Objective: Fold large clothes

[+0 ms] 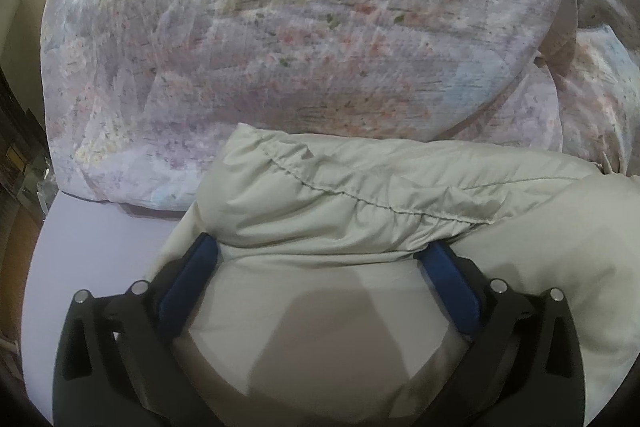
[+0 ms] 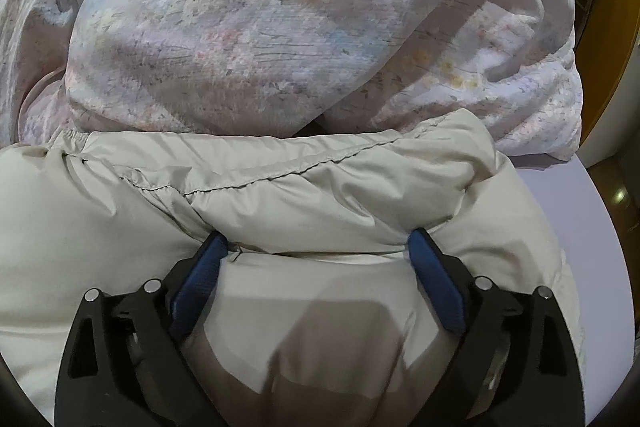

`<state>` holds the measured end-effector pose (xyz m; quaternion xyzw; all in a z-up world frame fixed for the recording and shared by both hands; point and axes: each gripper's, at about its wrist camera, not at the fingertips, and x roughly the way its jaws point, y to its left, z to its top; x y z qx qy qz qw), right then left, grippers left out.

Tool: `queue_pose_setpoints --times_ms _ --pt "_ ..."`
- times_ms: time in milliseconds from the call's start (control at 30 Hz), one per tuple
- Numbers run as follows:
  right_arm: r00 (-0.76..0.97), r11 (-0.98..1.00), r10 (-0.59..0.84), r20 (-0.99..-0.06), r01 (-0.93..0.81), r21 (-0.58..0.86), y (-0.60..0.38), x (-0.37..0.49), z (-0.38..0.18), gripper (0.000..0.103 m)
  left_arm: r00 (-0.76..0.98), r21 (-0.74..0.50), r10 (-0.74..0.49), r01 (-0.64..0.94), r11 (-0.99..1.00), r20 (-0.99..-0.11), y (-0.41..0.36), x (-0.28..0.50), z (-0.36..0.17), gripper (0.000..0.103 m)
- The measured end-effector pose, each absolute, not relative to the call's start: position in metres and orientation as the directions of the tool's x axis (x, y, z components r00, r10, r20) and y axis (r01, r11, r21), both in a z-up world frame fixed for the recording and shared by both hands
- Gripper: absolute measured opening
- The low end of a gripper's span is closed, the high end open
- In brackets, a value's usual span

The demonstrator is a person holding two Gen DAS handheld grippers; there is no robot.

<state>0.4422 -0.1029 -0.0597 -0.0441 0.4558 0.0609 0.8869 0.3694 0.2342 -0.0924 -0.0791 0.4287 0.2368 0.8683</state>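
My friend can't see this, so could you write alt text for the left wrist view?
An open claw presses its blue fingers against a puffy pale jacket on a lilac sheet. A floral quilt is heaped behind it.

Pale grey-green puffy nylon jacket (image 1: 360, 187) showing a smooth, faint sheen; floral-print pastel woven duvet (image 1: 280, 27) looking matt; black plastic gripper's blue fingers (image 2: 200, 279) appearing ribbed, rubbery.
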Motion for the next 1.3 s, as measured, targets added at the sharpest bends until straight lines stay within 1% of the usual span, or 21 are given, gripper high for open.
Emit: queue_pose_setpoints --times_ms 367,567,633,733,833,900,1000,1100,1233,1300 --pt "0.591 0.989 0.084 -0.802 -0.148 -0.005 -0.099 0.437 -0.091 0.098 0.536 0.039 0.330 -0.482 0.876 -0.777 0.241 0.377 -0.120 0.101" --pt "0.568 0.988 0.088 -0.819 -0.153 0.000 -0.097 0.447 -0.096 0.098 0.530 0.046 0.332 -0.481 0.876 -0.780 0.242 0.389 -0.134 0.101" --pt "0.543 0.988 0.081 -0.836 -0.152 -0.003 -0.101 0.448 -0.091 0.098 0.517 0.059 0.333 -0.476 0.878 -0.788 0.238 0.387 -0.130 0.101" --pt "0.549 0.988 0.105 -0.829 -0.156 0.021 -0.112 0.438 -0.076 0.090 0.494 0.084 0.339 -0.468 0.880 -0.800 0.235 0.378 -0.119 0.101" --pt "0.599 0.992 0.105 -0.794 -0.120 0.040 -0.138 0.422 -0.059 0.090 0.531 0.078 0.342 -0.457 0.886 -0.776 0.234 0.358 -0.101 0.101" --pt "0.601 0.995 0.091 -0.794 -0.081 0.053 -0.155 0.417 -0.061 0.090 0.536 0.090 0.360 -0.464 0.881 -0.763 0.237 0.349 -0.097 0.101" --pt "0.584 0.998 0.057 -0.809 -0.054 0.032 -0.167 0.417 -0.072 0.088 0.494 0.125 0.389 -0.485 0.866 -0.778 0.249 0.349 -0.109 0.101" --pt "0.601 0.997 0.013 -0.799 -0.065 -0.033 -0.159 0.418 -0.083 0.089 0.475 0.090 0.376 -0.521 0.849 -0.795 0.261 0.352 -0.123 0.101" --pt "0.623 0.995 -0.029 -0.781 -0.057 -0.082 -0.157 0.419 -0.100 0.095 0.481 0.109 0.394 -0.517 0.849 -0.783 0.266 0.357 -0.138 0.101" --pt "0.633 0.995 -0.036 -0.773 -0.048 -0.086 -0.161 0.421 -0.105 0.096 0.495 0.090 0.385 -0.519 0.850 -0.779 0.271 0.357 -0.147 0.101"
